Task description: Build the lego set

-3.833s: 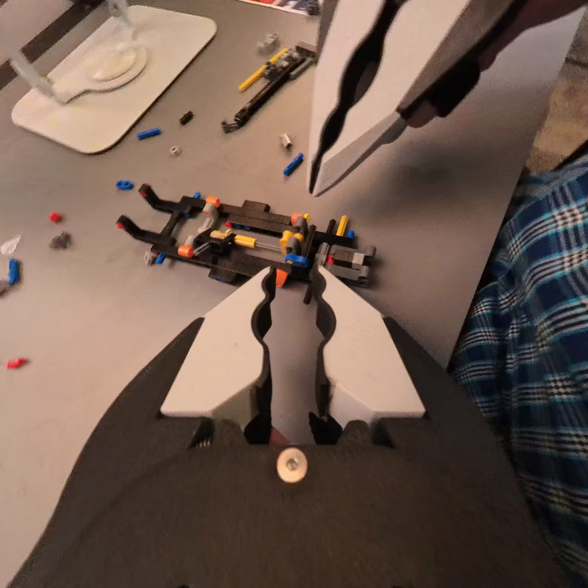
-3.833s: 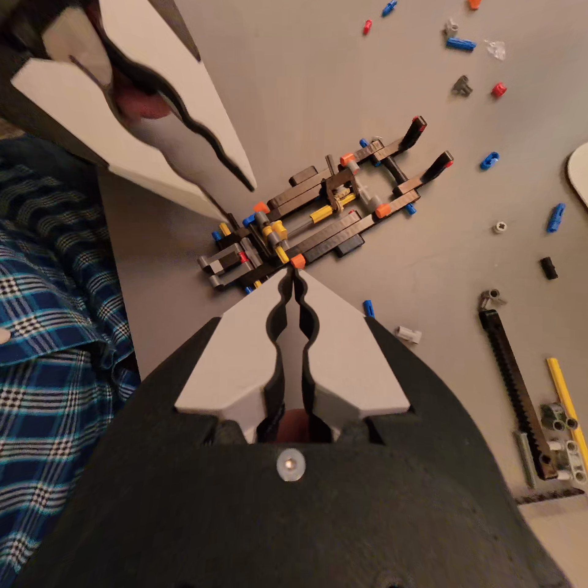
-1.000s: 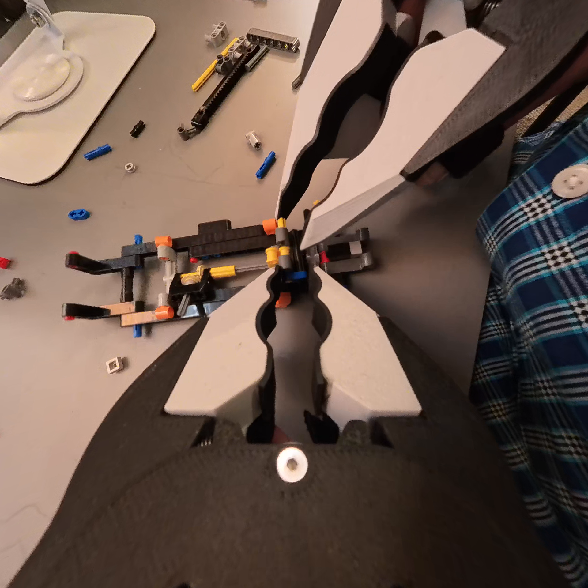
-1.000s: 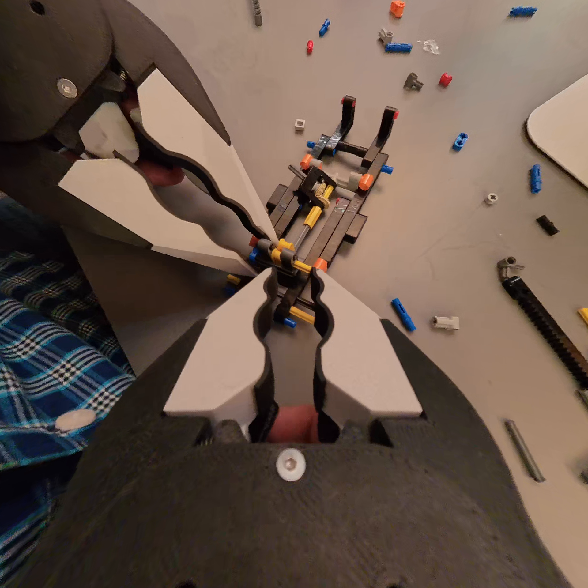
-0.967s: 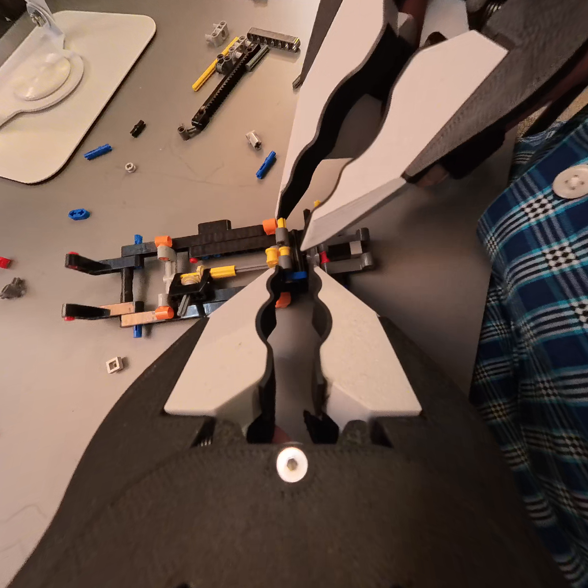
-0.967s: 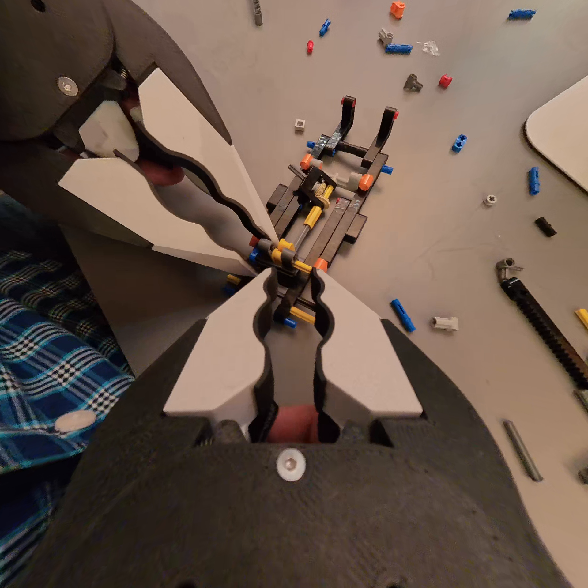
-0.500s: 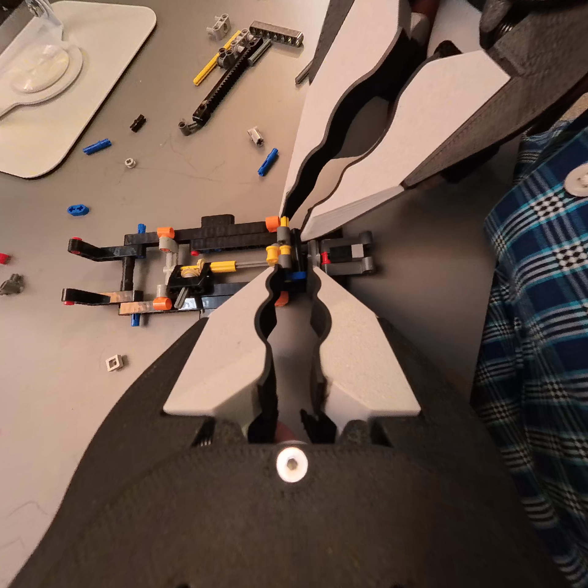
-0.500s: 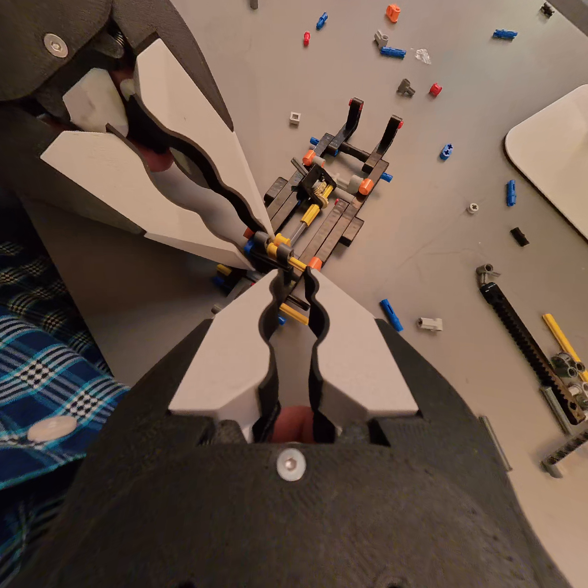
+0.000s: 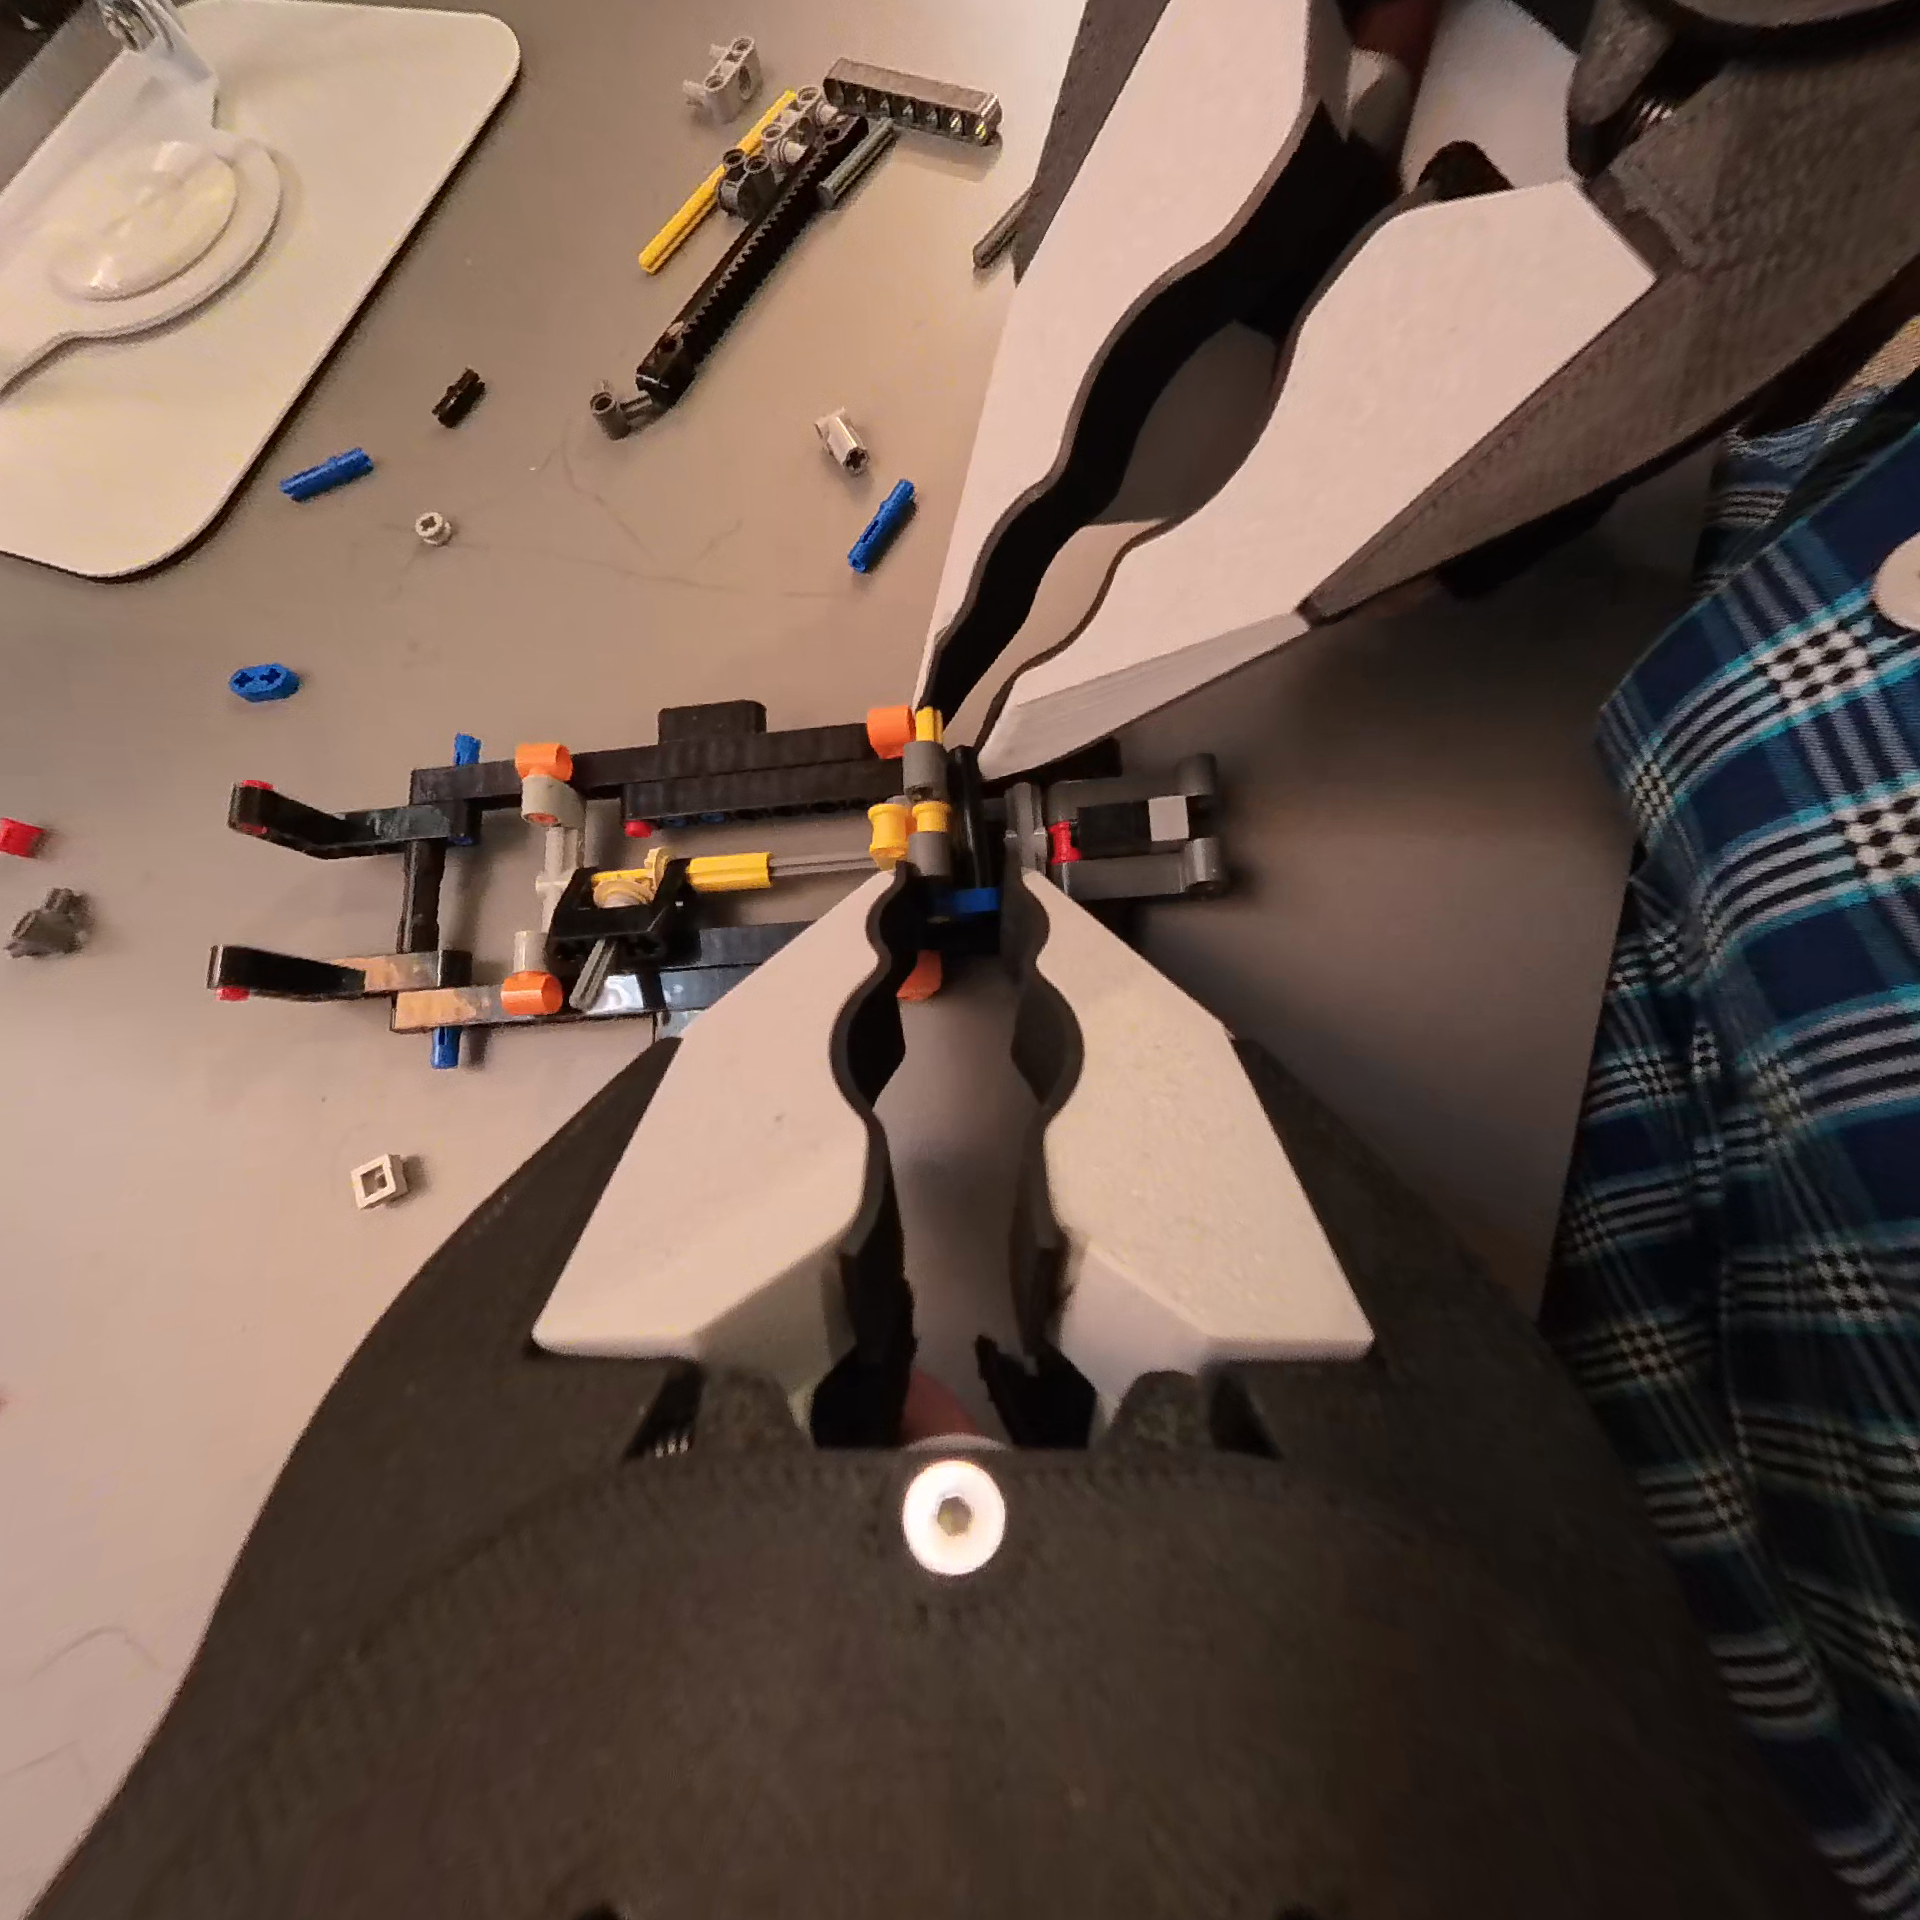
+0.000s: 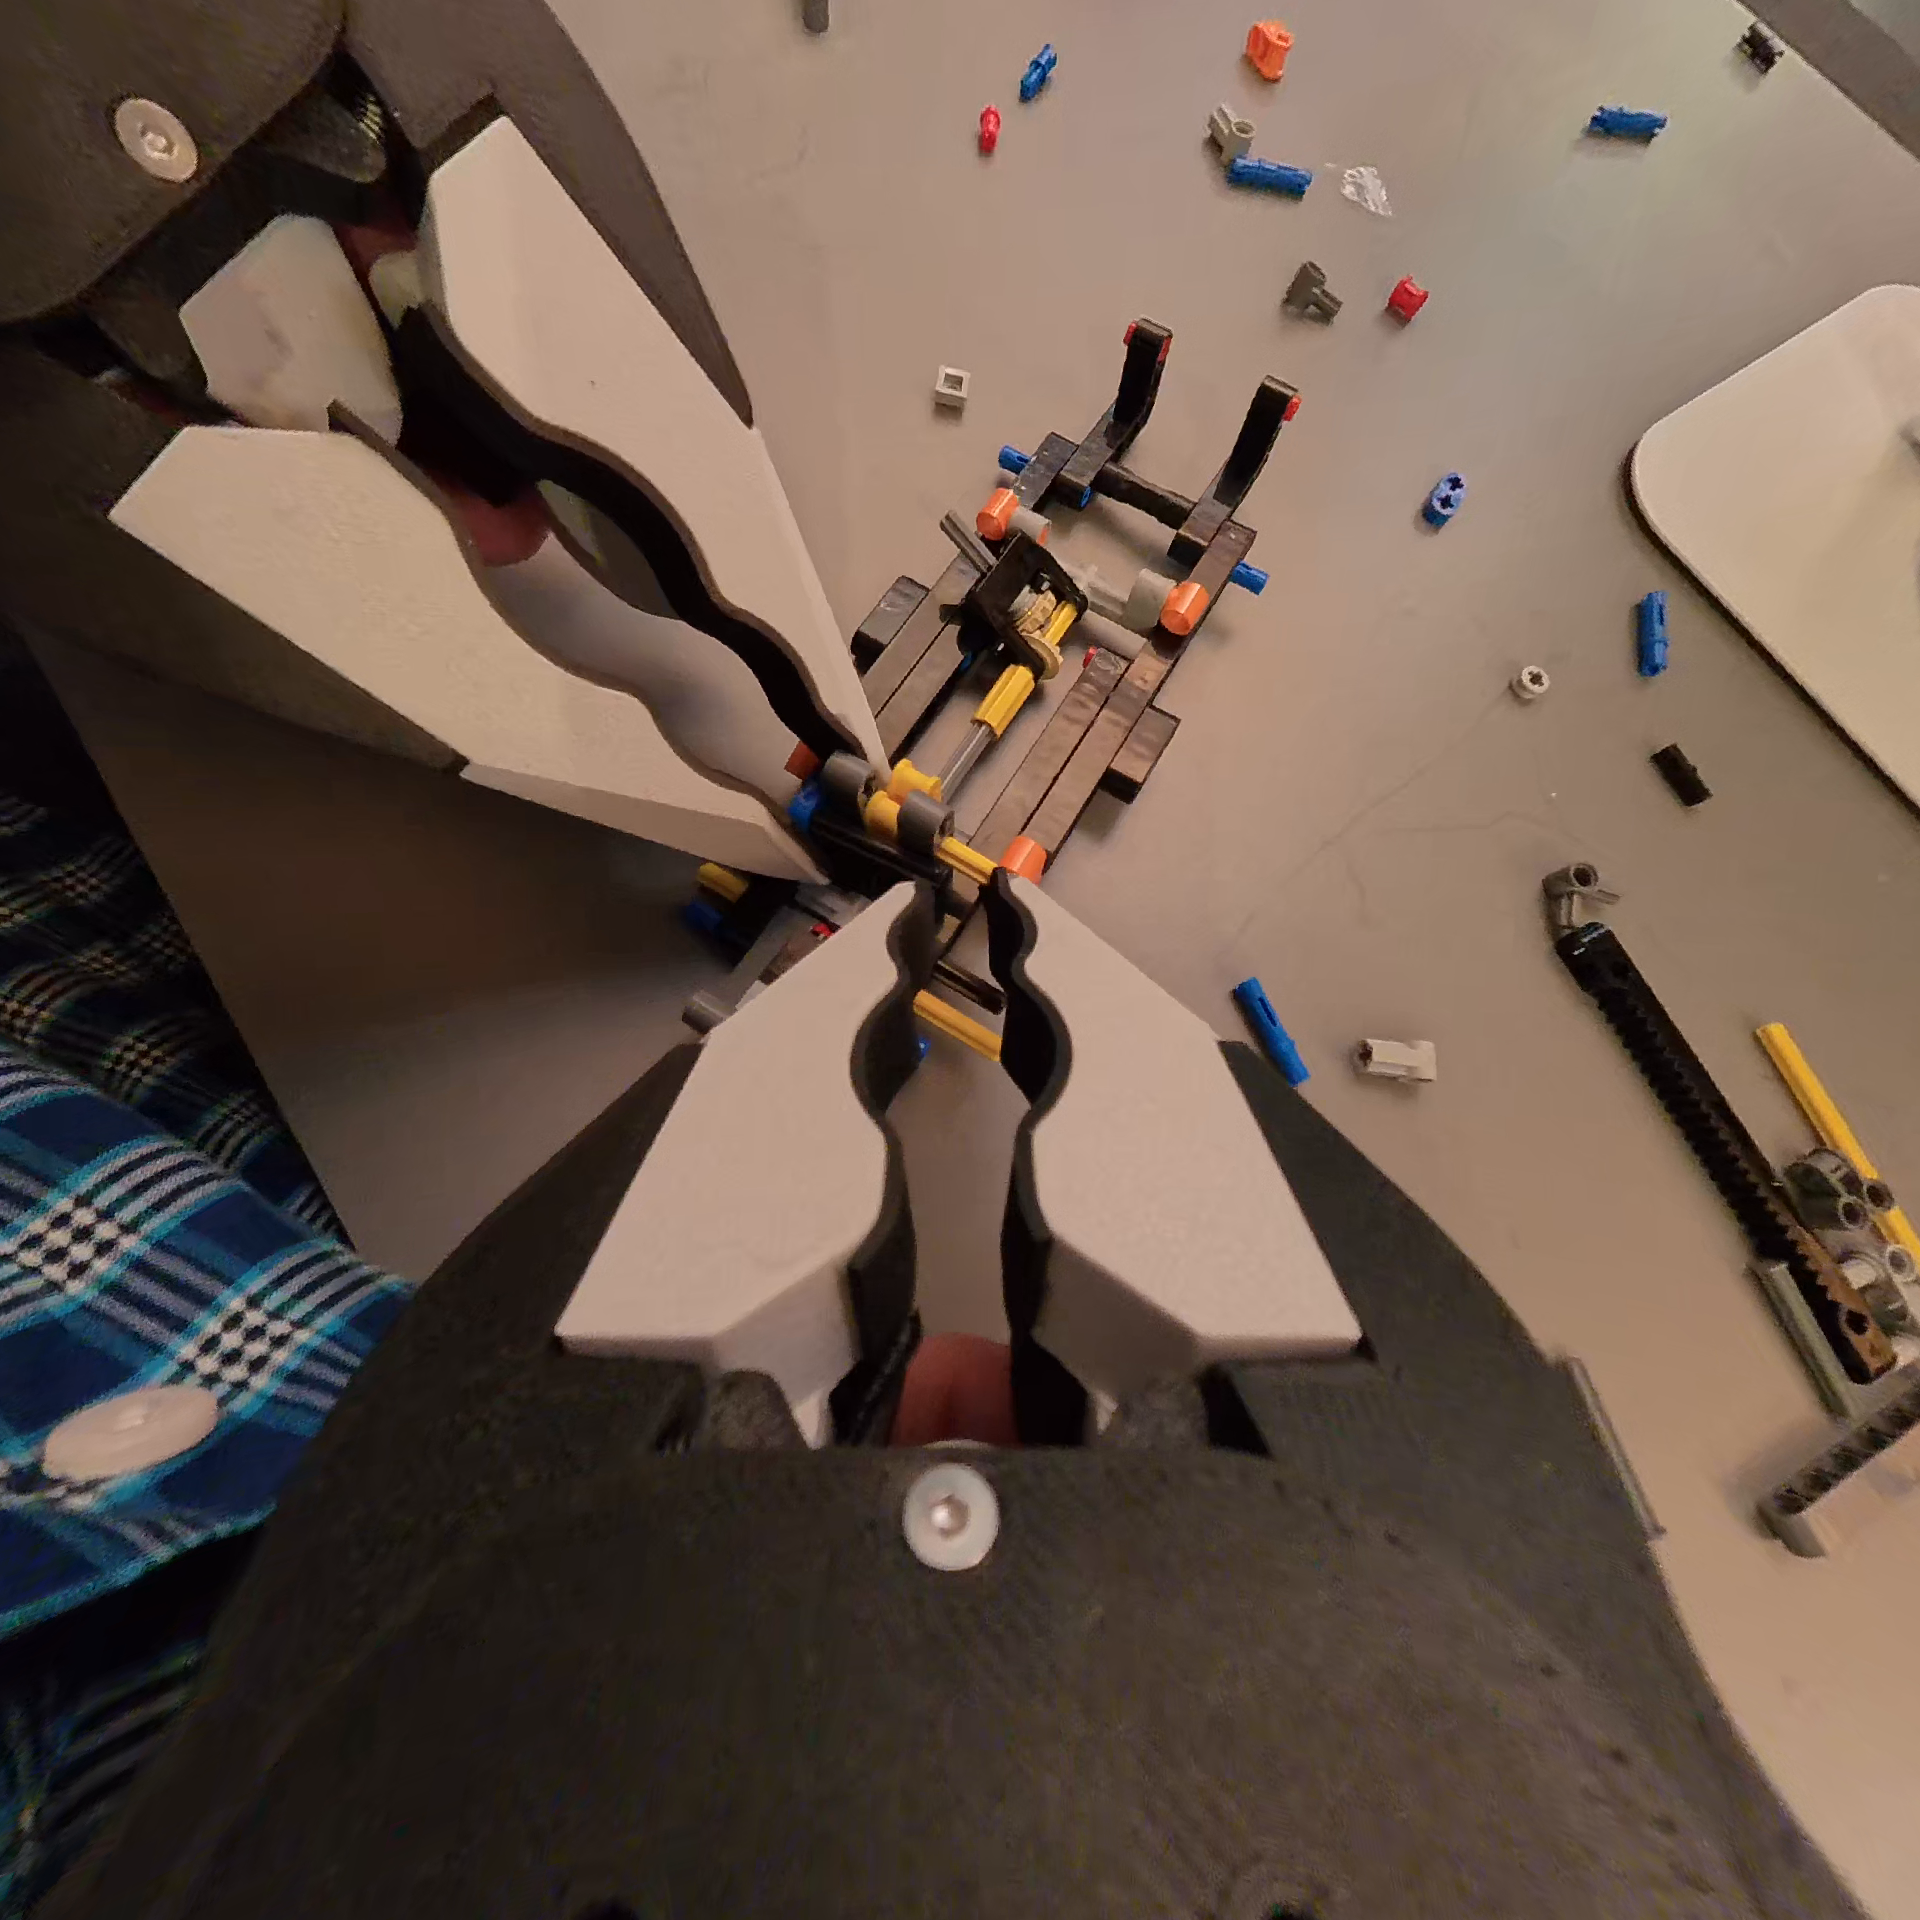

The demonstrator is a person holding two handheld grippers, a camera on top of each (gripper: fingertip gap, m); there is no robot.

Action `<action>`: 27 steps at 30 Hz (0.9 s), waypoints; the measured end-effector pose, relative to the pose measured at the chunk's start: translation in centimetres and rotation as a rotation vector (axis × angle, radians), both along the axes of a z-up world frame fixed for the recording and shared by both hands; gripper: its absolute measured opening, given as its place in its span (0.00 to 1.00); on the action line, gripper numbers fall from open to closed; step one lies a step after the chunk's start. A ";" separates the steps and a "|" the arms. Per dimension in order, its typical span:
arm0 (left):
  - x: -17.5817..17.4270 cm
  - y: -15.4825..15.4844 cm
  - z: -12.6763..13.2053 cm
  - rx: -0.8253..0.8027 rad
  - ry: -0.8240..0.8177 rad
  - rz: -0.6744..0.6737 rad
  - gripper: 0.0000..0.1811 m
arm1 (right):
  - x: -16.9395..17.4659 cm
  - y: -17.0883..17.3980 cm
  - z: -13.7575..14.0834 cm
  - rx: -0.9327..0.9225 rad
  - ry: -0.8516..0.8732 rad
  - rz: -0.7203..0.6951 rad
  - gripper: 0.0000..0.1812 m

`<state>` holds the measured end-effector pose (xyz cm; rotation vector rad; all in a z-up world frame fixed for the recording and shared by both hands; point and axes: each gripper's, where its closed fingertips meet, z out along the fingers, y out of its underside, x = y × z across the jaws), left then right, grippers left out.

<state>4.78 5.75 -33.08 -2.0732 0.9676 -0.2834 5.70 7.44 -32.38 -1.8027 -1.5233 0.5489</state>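
One chassis (image 9: 665,852) lies flat on the grey table (image 9: 312,1299), near the edge by a plaid shirt (image 9: 1766,1039), with two black prongs at its far end and one yellow-sleeved axle along its middle. Two grippers meet at its near end from opposite sides. The left gripper (image 9: 951,904) has its tips closed onto the black-and-blue cross piece of the chassis, the fingers (image 9: 748,1143) pressed against it with an orange bush showing just below. The right gripper (image 10: 951,899) is narrowed to a thin gap around a black pin at the same end of the chassis; in the left view its tips come down beside the yellow and grey bushes, and whether it truly grips or only touches, I cannot tell. In the left view, three orange bushes are plain on the frame, with a fourth half hidden at the left tips. Loose parts are scattered around: four blue pins and one blue connector, two red bits, one small grey square (image 9: 379,1182), one black toothed rack (image 9: 748,260) with one yellow axle (image 9: 696,218) beside it, and one grey holed beam (image 9: 914,101). One pale mat (image 9: 208,312) sits at the far corner, well apart.
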 end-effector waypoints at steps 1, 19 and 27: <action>0.0 0.0 0.0 -0.004 -0.003 0.000 0.08 | 0.0 0.0 0.0 0.014 -0.007 0.004 0.04; -0.1 0.0 0.0 0.003 0.005 0.005 0.08 | -0.1 0.6 0.1 0.102 -0.057 0.009 0.00; 0.4 0.0 0.1 -0.018 -0.021 -0.002 0.12 | 0.6 1.2 -0.2 0.068 -0.063 0.009 0.00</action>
